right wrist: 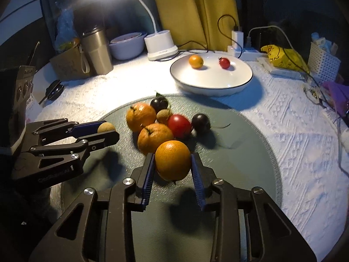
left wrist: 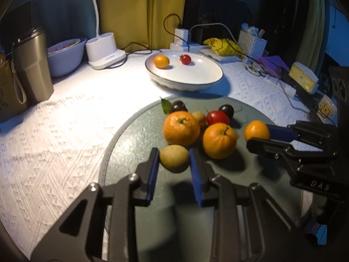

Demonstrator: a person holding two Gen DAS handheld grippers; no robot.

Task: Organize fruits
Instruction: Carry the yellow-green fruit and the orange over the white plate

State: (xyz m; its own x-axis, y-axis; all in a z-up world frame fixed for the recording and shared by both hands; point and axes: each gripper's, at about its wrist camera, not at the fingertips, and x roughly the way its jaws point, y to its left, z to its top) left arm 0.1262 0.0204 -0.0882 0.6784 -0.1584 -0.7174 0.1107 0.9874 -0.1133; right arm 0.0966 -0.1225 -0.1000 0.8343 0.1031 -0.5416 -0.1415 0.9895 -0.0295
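Your left hand-held gripper [left wrist: 174, 160] has its blue pads around a small tan-yellow longan [left wrist: 174, 158] at the near edge of the round grey-green mat [left wrist: 130, 135]; the pads look to be touching its sides, so you are holding it or very nearly so. Your right hand-held gripper [right wrist: 173, 163] grips a small orange [right wrist: 173, 160] across its widest part, near the front of the fruit pile.

The longan is light, with a thin, brittle shell: squeeze only enough to stop it rolling, and keep the pads on its middle, not on its ends, or it may pop out. The orange is heavier, firm, slightly yielding, with a waxy skin that could slip; your hold across the equator looks sound, so keep it level.

The white plate [right wrist: 218, 87] stands farther back on the surface, already carrying a small orange fruit [right wrist: 196, 61] and a cherry tomato [right wrist: 224, 62]. Two larger oranges, a red tomato and dark plums lie on the mat. The tomatoes and plums are soft-skinned and will bruise, so take them gently across the middle.
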